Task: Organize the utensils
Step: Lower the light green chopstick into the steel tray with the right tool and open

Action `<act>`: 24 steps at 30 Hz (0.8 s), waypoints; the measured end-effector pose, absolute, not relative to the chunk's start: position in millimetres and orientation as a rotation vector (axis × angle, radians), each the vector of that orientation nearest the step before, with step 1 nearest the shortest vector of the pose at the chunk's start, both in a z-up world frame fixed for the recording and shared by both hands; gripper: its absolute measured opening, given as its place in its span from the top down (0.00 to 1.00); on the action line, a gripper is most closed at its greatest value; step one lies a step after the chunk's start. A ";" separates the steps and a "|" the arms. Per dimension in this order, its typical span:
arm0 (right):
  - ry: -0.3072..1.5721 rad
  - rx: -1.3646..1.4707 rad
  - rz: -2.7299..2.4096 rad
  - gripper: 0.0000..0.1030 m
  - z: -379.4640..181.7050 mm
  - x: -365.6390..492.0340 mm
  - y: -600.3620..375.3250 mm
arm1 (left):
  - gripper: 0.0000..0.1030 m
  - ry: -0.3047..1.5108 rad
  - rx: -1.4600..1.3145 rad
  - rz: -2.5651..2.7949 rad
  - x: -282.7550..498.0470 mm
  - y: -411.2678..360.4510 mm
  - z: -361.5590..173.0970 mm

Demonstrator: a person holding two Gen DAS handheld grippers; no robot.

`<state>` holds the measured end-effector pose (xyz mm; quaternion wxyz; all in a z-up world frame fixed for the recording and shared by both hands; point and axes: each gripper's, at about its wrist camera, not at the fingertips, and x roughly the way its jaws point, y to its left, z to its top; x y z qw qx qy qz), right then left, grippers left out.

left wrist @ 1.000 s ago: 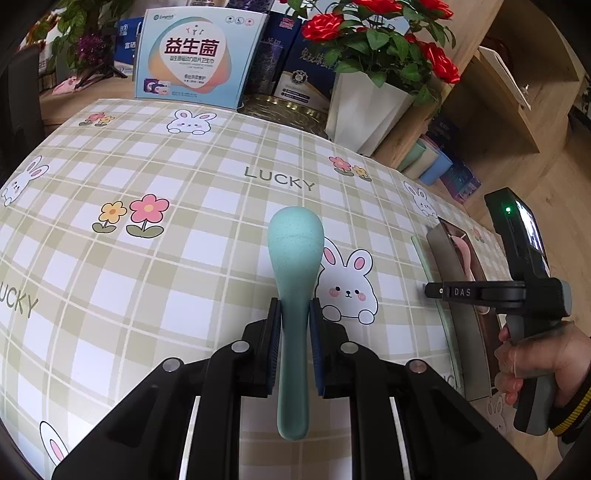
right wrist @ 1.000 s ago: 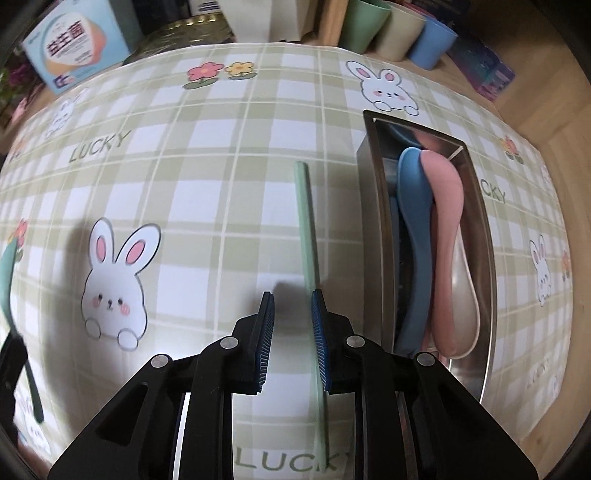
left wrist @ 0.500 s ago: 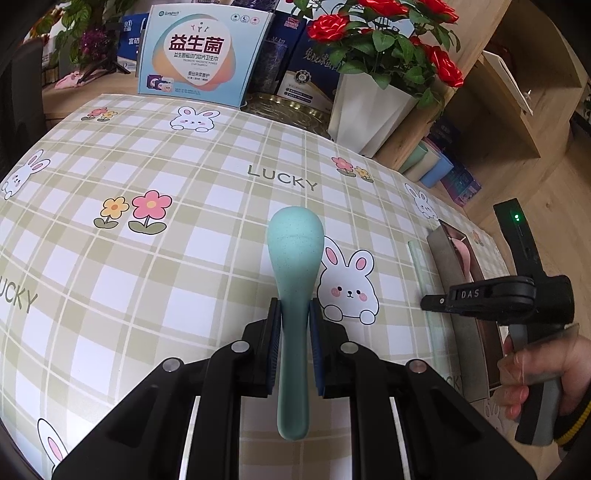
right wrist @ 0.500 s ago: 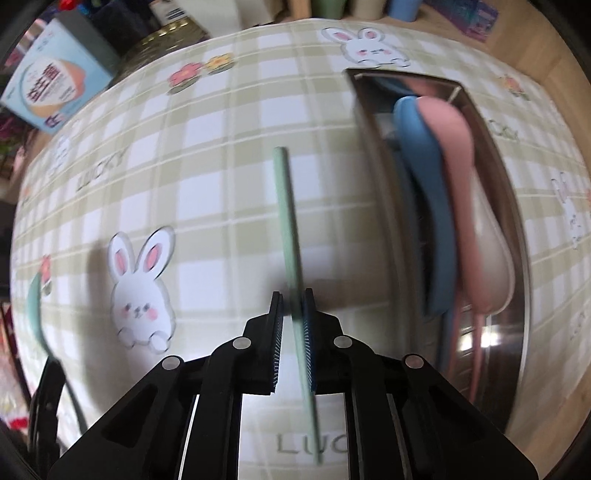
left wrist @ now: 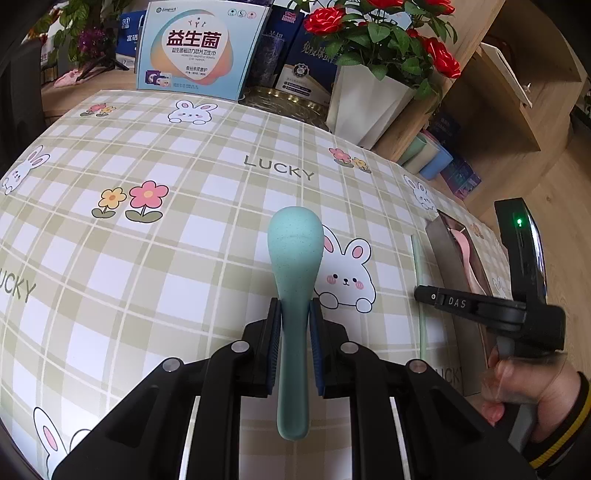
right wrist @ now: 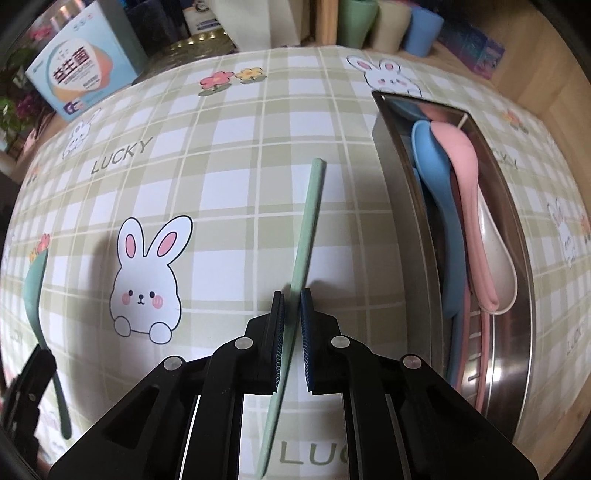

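My left gripper (left wrist: 295,314) is shut on a teal spoon (left wrist: 294,258), bowl pointing away, held over the checked tablecloth. The same spoon (right wrist: 37,280) shows at the left edge of the right wrist view. My right gripper (right wrist: 291,306) is shut on a pale green chopstick (right wrist: 308,221), which tilts slightly with its far end toward the cloth. That chopstick (left wrist: 419,280) also appears in the left wrist view beside the steel tray (left wrist: 437,236). The steel tray (right wrist: 517,236) on the right holds a blue spoon (right wrist: 439,199), a pink spoon (right wrist: 465,177) and a cream spoon (right wrist: 495,236).
A tissue box (left wrist: 199,48), dark boxes, a gold dish (left wrist: 288,101) and a white pot of red roses (left wrist: 369,99) line the table's far edge. Coloured cups (right wrist: 388,22) stand on the floor past it. A person's hand (left wrist: 532,395) holds the right gripper's handle.
The right gripper's jaws closed onto the green chopstick and shifted sideways with it; the chopstick now tilts. The left gripper and teal spoon stayed put.
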<state>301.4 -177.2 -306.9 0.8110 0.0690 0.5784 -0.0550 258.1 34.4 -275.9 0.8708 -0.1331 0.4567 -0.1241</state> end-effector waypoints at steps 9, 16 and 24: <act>1.150 0.141 -0.016 0.94 -303.1 280.7 -179.0 | 0.86 0.975 -0.281 -0.243 254.5 30.8 -276.6; 1.055 0.281 0.079 0.94 -283.1 256.9 -186.3 | 0.86 0.970 -0.260 -0.241 248.3 23.6 -268.6; 0.909 0.425 0.083 0.94 -251.1 248.4 -236.1 | 0.86 0.964 -0.234 -0.240 245.4 10.0 -258.2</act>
